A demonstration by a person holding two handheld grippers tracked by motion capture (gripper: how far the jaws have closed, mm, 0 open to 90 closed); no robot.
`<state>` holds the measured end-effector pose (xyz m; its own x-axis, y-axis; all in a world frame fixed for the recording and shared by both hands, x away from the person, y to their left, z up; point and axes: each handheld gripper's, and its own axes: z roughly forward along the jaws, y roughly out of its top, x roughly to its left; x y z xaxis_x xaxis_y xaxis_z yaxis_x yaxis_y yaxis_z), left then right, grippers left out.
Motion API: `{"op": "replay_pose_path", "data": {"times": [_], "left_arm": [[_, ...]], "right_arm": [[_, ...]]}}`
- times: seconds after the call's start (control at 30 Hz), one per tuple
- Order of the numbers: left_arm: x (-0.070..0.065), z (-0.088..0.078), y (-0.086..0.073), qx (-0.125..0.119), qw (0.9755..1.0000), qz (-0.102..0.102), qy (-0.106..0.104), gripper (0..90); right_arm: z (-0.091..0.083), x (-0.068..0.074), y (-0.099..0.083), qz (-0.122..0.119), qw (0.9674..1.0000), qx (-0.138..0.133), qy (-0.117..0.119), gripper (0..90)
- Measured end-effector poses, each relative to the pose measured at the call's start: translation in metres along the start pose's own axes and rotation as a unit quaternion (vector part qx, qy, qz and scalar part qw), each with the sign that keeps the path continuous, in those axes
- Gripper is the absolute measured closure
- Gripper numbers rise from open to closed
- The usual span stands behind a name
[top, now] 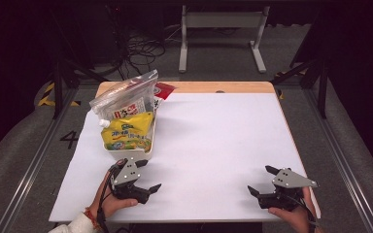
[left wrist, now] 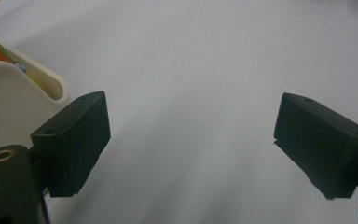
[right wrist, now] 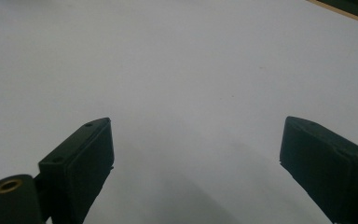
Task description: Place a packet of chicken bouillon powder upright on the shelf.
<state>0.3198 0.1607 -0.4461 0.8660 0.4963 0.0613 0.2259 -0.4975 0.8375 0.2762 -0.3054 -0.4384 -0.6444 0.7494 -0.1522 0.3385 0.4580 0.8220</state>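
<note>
Cream bin (top: 128, 154) of snack pouches (top: 126, 133): just ahead of left gripper (top: 143, 175); right gripper (top: 262, 180) well apart. Both jaws wide, apparently empty.

Each hand carries a black two-jaw tool. The left gripper (top: 148, 175) has a grey three-cornered plate on top, dotted with dark screw holes, and a dark cable trailing back along the wrist. The right gripper (top: 263, 180) bears the same grey plate and a thin cable. The jaws are flat black blocks with small screw recesses; a brass-ringed hole sits beside each left one. The left wrist wears a white sleeve (top: 75, 224) and an orange-red beaded bracelet (top: 92, 217).
</note>
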Motion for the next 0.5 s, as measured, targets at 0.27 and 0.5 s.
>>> {"op": "replay_pose_path", "data": {"times": [0.27,0.5], "left_arm": [[0.0002,-0.0005,0.0001,-0.001,1.0000,-0.002,0.001,11.4],[0.0016,0.0004,0.0001,0.002,1.0000,-0.001,0.002,11.3]], "right_arm": [[0.0007,0.0005,-0.0001,-0.001,1.0000,0.002,0.002,10.1],[0.0014,0.0001,-0.0008,-0.002,1.0000,0.004,0.001,10.1]]}}
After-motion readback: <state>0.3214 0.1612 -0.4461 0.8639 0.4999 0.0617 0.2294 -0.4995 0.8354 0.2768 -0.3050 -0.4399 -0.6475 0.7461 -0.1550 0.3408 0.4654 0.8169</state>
